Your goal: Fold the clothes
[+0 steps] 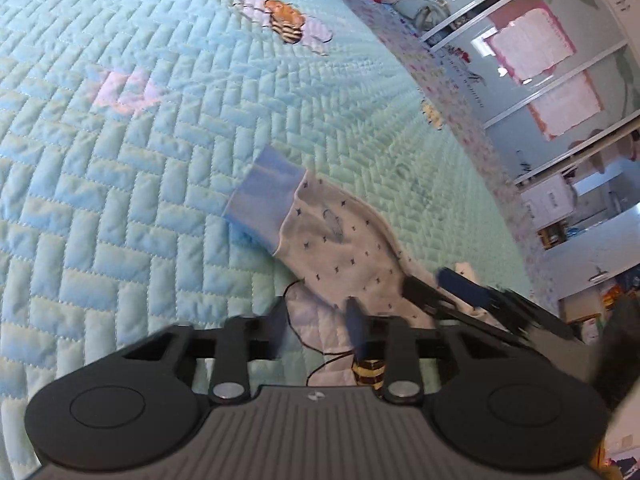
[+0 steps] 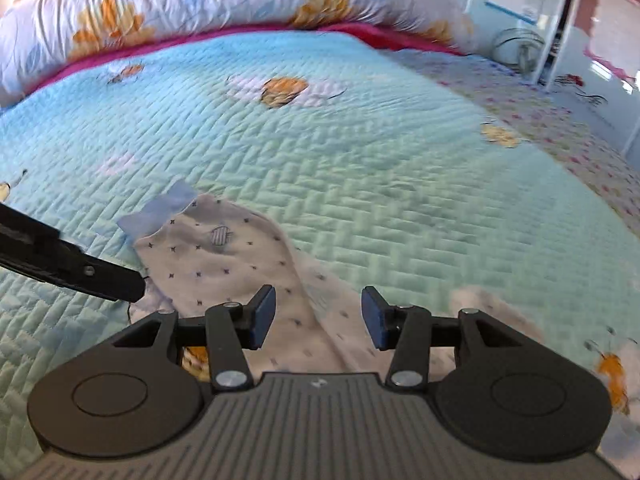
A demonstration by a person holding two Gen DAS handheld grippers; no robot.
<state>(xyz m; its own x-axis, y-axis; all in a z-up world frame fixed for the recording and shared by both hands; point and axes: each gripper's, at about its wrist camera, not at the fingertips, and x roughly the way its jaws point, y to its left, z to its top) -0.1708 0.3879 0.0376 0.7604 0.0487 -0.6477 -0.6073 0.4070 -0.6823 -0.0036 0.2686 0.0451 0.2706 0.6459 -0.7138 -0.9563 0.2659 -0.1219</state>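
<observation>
One garment (image 2: 224, 252) lies lengthwise — blue cuff (image 2: 160, 208) farthest

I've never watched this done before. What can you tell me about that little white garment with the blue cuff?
The garment is small, soft white knit dotted with tiny dark stars and one striped motif, ending in a pale blue ribbed cuff. It lies rumpled on the quilted bedspread, cuff pointing away. The open right gripper hovers over its near end; whether anything grips it is unclear.
</observation>
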